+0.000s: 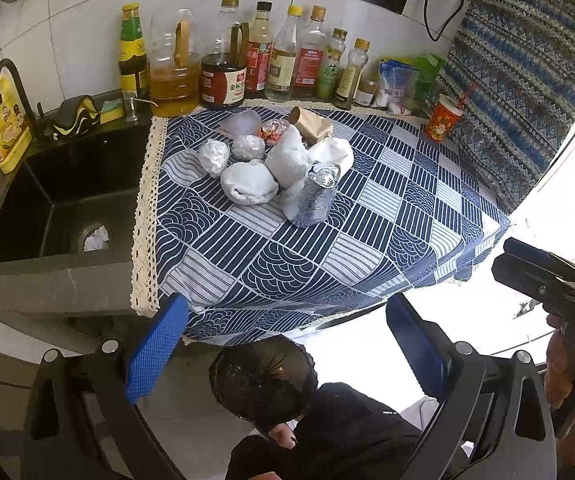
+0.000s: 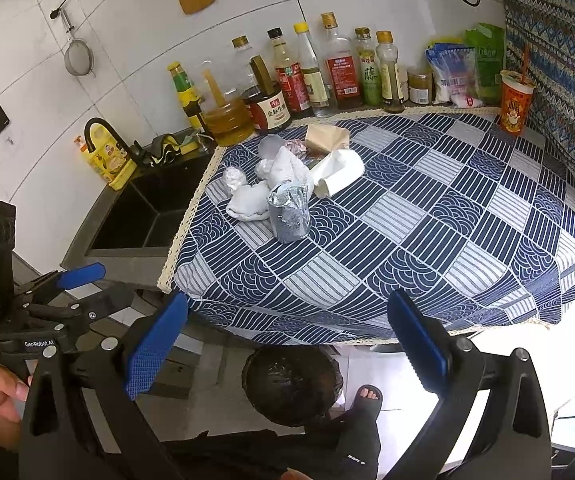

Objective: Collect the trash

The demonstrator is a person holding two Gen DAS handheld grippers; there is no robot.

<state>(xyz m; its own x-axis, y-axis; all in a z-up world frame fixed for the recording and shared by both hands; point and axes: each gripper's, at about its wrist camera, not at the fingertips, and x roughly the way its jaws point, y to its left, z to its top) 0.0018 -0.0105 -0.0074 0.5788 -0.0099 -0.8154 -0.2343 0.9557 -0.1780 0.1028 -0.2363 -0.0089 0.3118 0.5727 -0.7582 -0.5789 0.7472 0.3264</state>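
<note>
Left wrist: patterned tablecloth (image 1: 327, 248), black sink (image 1: 59, 204)

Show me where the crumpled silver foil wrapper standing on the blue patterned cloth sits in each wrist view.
Left wrist view: the crumpled silver foil wrapper stands just above picture centre, at the near right edge of the trash pile.
Right wrist view: the wrapper is at picture centre, at the near edge of the pile.
Shared landmark: the red paper cup with a straw, far right against the patterned curtain.

Trash heap on the counter, bin below

Trash pile (image 1: 279, 164) sits mid-frame on the cloth (image 1: 367, 240); bottles (image 1: 247, 64) behind, sink (image 1: 59, 200) left, bin (image 1: 263, 384) bottom centre.
</note>
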